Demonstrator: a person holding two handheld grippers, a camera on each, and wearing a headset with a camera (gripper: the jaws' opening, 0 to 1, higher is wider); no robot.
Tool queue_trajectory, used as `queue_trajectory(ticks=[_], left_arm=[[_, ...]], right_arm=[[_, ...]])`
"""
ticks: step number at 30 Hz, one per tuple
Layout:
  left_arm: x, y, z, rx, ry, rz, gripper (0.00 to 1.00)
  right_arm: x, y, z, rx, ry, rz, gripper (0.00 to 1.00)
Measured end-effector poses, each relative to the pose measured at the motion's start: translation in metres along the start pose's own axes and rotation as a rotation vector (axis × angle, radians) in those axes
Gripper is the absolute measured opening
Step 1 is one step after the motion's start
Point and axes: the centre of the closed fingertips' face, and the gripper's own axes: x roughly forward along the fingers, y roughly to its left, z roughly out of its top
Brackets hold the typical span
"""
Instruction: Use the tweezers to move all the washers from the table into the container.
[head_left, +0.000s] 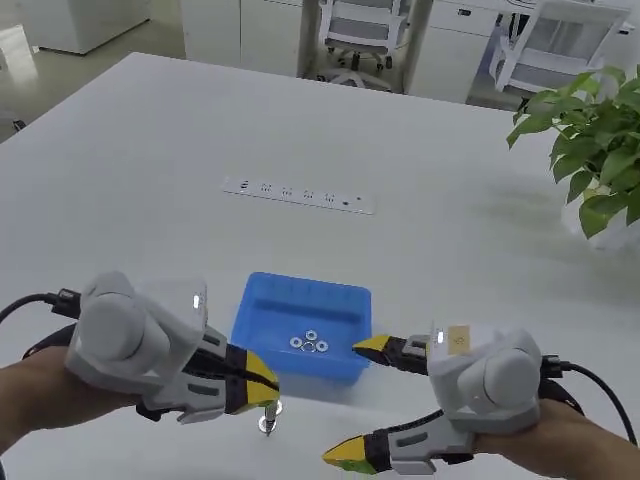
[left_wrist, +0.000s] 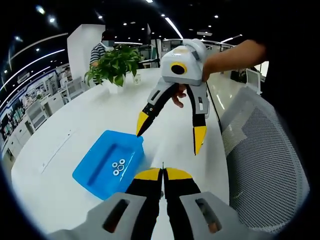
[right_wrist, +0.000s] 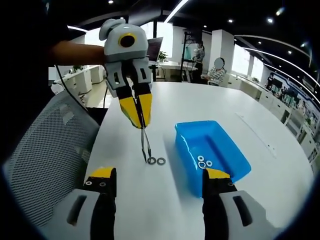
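**Head view.** My left gripper (head_left: 265, 383), jaws shut on the tweezers (head_left: 268, 414), holds them tips-down by the near edge of the table (head_left: 150, 150), a posture suited to picking. My right gripper (head_left: 348, 402) gapes wide, holding nothing, and flanks the blue container (head_left: 262, 300), where several binned washers (head_left: 310, 343) lie. A power strip (head_left: 298, 195) sits mid-table, and a plant (head_left: 590, 140) stands at the right edge.

**Left gripper view.** The tweezers run out between my closed jaws. A mesh chair (left_wrist: 265, 150) stands off the table's edge.

**Right gripper view.** The tweezer tips meet one of two loose washers (right_wrist: 161, 161) just beside the container's long wall; whether they pinch it, I cannot tell. The room is an open office with a strip-lit ceiling.
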Motion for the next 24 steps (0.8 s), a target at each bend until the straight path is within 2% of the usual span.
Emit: queue_trajectory(ticks=[11,24], left_arm=[[-0.001,-0.001,-0.001,0.012,0.005,-0.014,0.05],[-0.001,-0.001,-0.001,0.006,0.006,-0.027,0.05]], right_arm=[[0.017,0.010,0.003,-0.065,0.014,0.078,0.51],[0.040,0.018,0.001,-0.134,0.046,0.160,0.36]])
